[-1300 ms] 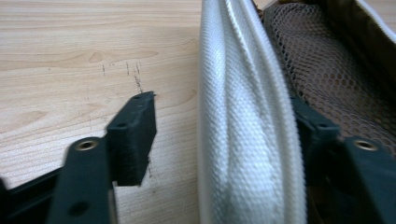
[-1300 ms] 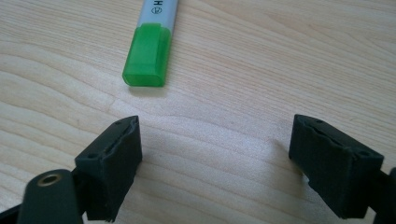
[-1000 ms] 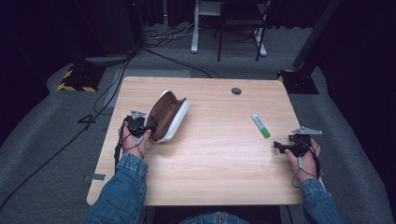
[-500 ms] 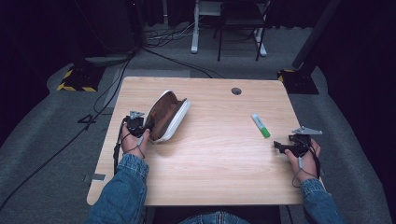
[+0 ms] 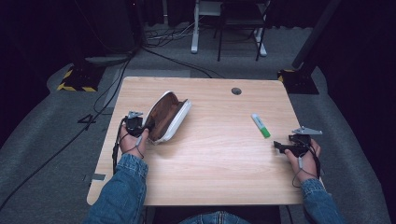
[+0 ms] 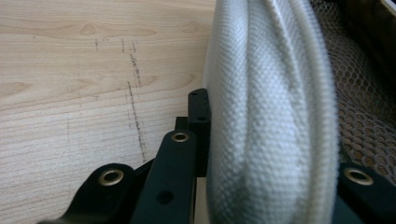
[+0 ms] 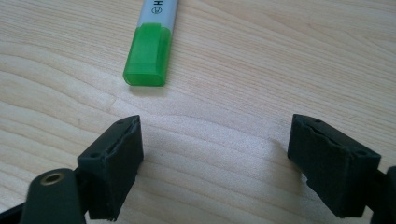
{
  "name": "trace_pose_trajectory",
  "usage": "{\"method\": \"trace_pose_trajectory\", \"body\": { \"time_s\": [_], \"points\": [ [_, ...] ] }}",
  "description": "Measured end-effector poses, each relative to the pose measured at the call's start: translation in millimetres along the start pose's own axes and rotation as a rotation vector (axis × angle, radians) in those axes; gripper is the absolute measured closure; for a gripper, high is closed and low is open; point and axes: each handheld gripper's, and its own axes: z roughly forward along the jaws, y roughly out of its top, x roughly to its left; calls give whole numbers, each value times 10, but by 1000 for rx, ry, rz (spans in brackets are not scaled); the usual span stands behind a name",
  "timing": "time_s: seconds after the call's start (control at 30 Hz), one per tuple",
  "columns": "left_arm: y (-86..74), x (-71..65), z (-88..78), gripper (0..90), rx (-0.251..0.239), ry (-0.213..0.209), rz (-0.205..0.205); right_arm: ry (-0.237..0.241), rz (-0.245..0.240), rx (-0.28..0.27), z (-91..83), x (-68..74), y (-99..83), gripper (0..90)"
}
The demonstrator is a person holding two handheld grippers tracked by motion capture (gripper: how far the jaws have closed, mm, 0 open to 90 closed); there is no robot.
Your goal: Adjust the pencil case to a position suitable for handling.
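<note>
White pouch (image 6: 271, 116) clamped by left tongs (image 5: 140, 127), forearm flat

The marker (image 7: 150, 42) is cut off by the right gripper view's top edge.

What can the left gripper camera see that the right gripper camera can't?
The left gripper view has the white pencil case, its woven wall clamped between the left gripper jaws, mesh lining inside. The right gripper view has the green-capped highlighter lying just ahead of the open right gripper, untouched. Both show black jaws over the wooden table.
</note>
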Motion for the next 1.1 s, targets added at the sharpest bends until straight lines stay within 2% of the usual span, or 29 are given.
{"method": "trace_pose_trajectory", "body": {
  "time_s": [0.3, 0.47, 0.87, 1.1],
  "points": [
    [48, -75, -104, 840, -8, -36, -1, 0, 0, 0, 0, 0, 0, 183],
    [77, -146, -179, 840, -10, -47, 25, 0, 0, 0, 0, -1, 0, 183],
    [81, -372, -300, 840, 9, -113, 80, -1, 1, -1, 1, 0, 0, 183],
    [52, -573, -310, 839, 33, -181, 116, 0, 3, 1, 0, 1, 0, 183]
  ]
}}
